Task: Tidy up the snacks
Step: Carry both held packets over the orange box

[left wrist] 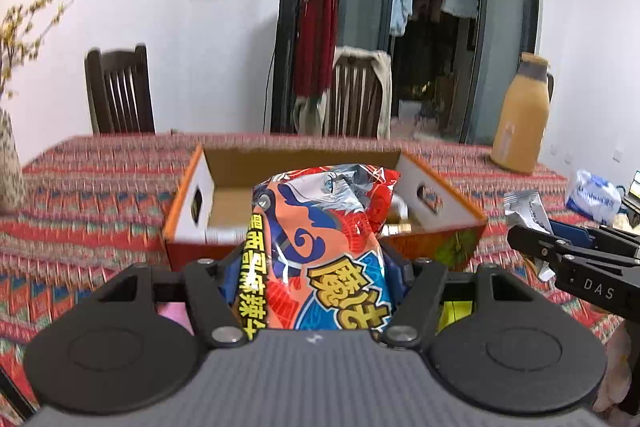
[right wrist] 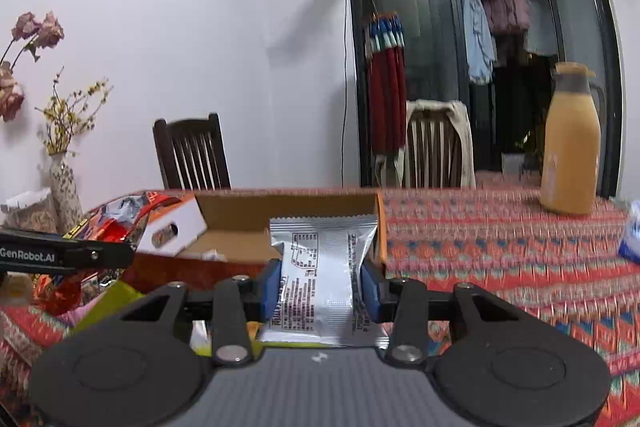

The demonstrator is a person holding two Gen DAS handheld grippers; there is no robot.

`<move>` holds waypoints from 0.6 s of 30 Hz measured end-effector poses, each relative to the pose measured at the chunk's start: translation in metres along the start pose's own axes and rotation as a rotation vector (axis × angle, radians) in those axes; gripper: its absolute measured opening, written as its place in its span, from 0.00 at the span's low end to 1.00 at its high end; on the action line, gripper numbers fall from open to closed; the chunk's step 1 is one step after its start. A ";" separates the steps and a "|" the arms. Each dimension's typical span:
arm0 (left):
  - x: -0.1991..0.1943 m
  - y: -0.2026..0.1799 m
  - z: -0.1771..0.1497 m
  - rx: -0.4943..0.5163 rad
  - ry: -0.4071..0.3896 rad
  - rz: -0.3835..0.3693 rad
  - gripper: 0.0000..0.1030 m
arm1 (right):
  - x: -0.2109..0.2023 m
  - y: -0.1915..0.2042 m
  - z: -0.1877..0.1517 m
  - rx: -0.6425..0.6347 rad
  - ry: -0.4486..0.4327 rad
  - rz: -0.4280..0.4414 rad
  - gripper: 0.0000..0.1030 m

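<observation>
Now the left tool (left wrist: 316, 267) is gripping a crinkly red-and-blue snack bag (left wrist: 320, 235), the right tool (right wrist: 318, 287) a silver foil packet (right wrist: 320, 267), both lifted toward the open orange cardboard box (left wrist: 440, 203) for sorting.

Two hand-held grippers: the left hand-held gripper (left wrist: 316, 267) and the right hand-held gripper (right wrist: 318, 283). Two snack packets: one colourful bag (left wrist: 320, 227), one silver packet (right wrist: 320, 267). One cardboard box (left wrist: 300, 157). Two chairs (left wrist: 118, 91) (left wrist: 360, 95). One yellow jug (left wrist: 520, 115). One vase (right wrist: 64, 187).
</observation>
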State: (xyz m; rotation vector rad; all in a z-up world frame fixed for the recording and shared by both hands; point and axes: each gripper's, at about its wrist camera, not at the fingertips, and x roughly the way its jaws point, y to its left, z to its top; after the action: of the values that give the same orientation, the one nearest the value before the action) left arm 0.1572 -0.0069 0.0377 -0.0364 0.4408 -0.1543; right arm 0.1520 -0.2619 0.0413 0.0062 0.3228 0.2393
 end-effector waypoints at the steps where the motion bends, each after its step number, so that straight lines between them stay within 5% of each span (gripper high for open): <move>1: 0.001 0.001 0.005 0.006 -0.012 0.005 0.65 | 0.001 0.002 0.004 -0.006 -0.010 0.000 0.40; 18: 0.060 0.010 0.077 -0.005 -0.126 0.099 0.64 | 0.083 0.027 0.076 -0.056 -0.100 -0.016 0.40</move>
State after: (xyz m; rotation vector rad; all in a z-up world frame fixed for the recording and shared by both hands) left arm 0.2455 -0.0061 0.0814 -0.0291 0.3170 -0.0527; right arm 0.2460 -0.2134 0.0881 -0.0391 0.2163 0.2314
